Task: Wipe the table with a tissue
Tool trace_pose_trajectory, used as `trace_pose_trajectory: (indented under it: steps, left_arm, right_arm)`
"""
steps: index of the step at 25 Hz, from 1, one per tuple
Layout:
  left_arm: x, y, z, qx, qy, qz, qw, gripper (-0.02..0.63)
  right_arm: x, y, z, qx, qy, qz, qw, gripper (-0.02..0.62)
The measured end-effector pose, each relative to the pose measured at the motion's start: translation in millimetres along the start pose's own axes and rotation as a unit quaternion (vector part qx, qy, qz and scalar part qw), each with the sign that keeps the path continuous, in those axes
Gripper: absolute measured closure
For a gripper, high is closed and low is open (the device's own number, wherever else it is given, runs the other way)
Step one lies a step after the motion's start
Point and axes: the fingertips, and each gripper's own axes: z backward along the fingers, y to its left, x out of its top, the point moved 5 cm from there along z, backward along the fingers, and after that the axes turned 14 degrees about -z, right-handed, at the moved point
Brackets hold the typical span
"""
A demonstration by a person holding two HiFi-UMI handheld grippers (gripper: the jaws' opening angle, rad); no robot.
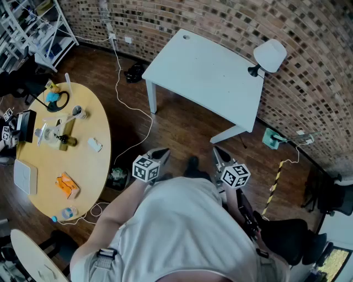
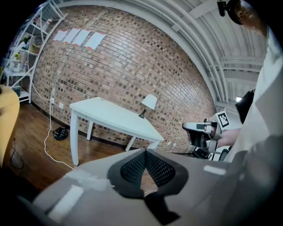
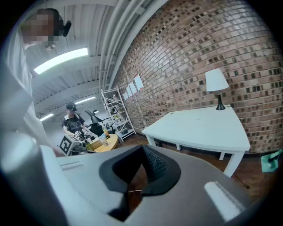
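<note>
Left gripper and right gripper are held side by side close to the person's body above the wooden floor. Both are apart from the white bench, which stands ahead against the brick wall with a lamp at one corner. The left fingers are closed tip to tip on nothing, as are the right fingers. An orange packet lies on the round yellow bench, well apart from both grippers; whether it holds tissue cannot be told.
</note>
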Motion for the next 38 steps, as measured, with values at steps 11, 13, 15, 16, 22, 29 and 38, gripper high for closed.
trace_pose_trajectory:
  steps: [11, 13, 15, 16, 22, 29, 38]
  left_arm:
    - [38.1, 69.2, -10.6, 0.092, -0.015, 0.030, 0.9952, 0.600]
    - [52.1, 84.8, -14.2, 0.113, -0.020, 0.033, 0.9928, 0.600]
    - [65.3, 98.9, -20.7, 0.135, -0.021, 0.035, 0.9900, 0.600]
    - [73.1, 104.2, -25.0, 0.144, -0.022, 0.034, 0.9887, 0.600]
    - [108.0, 122.9, -44.8, 0.188, -0.019, 0.029, 0.9815, 0.600]
    - [99.7, 139.4, -27.8, 0.252, -0.007, 0.071, 0.9650, 0.600]
    - [72.7, 155.3, 6.3, 0.289, -0.010, 0.090, 0.9531, 0.600]
  right_arm:
    - [63.4, -10.5, -128.0, 0.097, 0.064, 0.034, 0.993, 0.588]
    - [78.8, -13.2, -154.8, 0.117, 0.075, 0.036, 0.990, 0.588]
    - [95.5, -12.3, -178.9, 0.141, 0.083, 0.040, 0.986, 0.588]
    - [103.2, -11.6, -189.5, 0.155, 0.087, 0.044, 0.983, 0.588]
    - [128.0, -16.0, -243.2, 0.216, 0.128, 0.050, 0.967, 0.588]
    - [131.2, -10.7, -275.9, 0.248, 0.176, 0.050, 0.951, 0.588]
    - [105.0, 36.0, -315.7, 0.285, 0.227, 0.092, 0.927, 0.588]
